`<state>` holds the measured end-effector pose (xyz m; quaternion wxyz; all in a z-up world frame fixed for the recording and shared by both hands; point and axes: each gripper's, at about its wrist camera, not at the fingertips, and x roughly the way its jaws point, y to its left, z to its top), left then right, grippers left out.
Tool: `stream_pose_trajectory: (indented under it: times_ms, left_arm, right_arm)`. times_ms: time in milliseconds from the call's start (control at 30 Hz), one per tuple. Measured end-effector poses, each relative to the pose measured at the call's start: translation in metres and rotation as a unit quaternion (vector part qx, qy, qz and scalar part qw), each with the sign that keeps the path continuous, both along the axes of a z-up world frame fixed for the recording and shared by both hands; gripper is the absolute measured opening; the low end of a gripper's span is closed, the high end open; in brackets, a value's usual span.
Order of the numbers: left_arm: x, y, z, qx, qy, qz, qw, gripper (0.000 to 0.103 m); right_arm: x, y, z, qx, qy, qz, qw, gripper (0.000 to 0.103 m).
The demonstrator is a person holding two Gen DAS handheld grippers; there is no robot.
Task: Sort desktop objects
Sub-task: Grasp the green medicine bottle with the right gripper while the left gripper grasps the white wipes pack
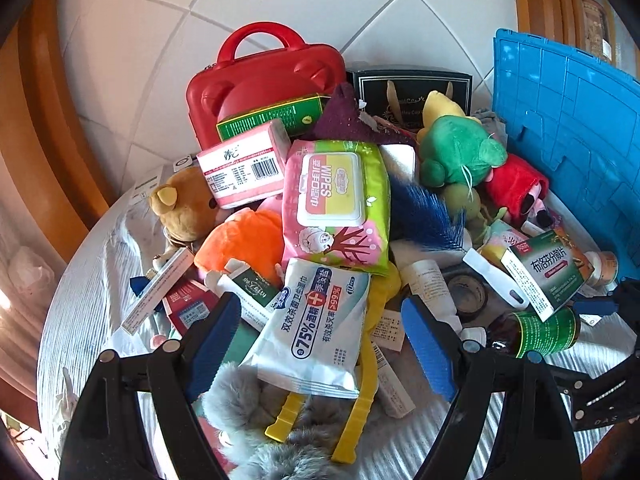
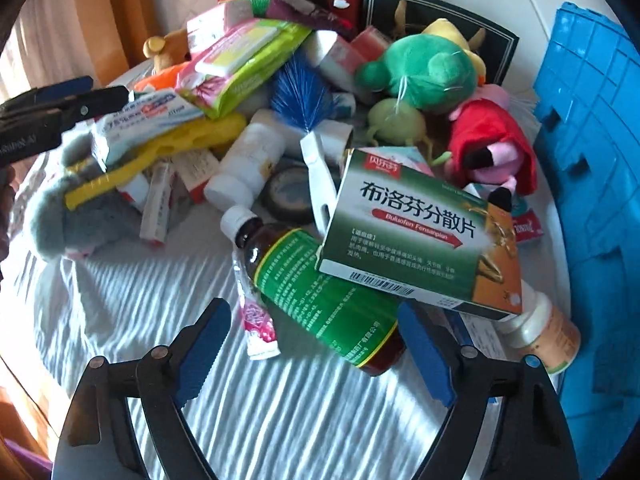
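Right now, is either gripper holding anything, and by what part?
Nothing is held. The left gripper is open over the wipes pack; the right gripper is open around the brown bottle, not pressing on it.

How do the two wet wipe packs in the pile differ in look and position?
The pink and green wipes pack is colourful, has a rigid flip lid and lies higher in the pile; the white alcohol wipes pack is plain white and blue with a red cross, shows no rigid lid and lies lower, nearer the left gripper. The pink pack's lower edge overlaps the white one. Both are soft, flat, sealed packs lying face up.
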<state>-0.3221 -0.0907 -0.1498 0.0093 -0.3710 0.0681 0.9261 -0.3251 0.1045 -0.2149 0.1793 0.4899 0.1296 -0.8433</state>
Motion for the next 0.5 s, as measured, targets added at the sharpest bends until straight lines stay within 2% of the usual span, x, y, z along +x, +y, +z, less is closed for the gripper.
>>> stream_pose_trajectory:
  times_ms: [67,167,267,333,500]
  left_arm:
    - [0.001,-0.002,-0.002,0.002,-0.004,0.002,1.0000,0.082]
    - [0.001,-0.001,-0.004,-0.001,-0.007,0.003,1.0000,0.082]
    - [0.002,0.001,-0.005,-0.004,-0.009,0.001,1.0000,0.083]
    - [0.001,0.003,-0.007,-0.009,-0.011,0.002,0.9999,0.083]
    - [-0.019,0.001,-0.021,-0.003,-0.033,0.004,0.9995,0.082]
  right_arm:
    - [-0.004,-0.001,-0.007,0.014,0.010,0.017,1.000,0.086]
    - [-0.016,-0.008,-0.023,0.037,-0.009,0.060,0.997,0.084]
    - [-0.025,-0.015,-0.038,0.061,-0.032,0.100,0.993,0.071]
    - [-0.030,-0.018,-0.040,0.062,-0.037,0.109,0.991,0.066]
    - [-0.026,-0.022,-0.041,0.059,-0.032,0.109,0.992,0.065]
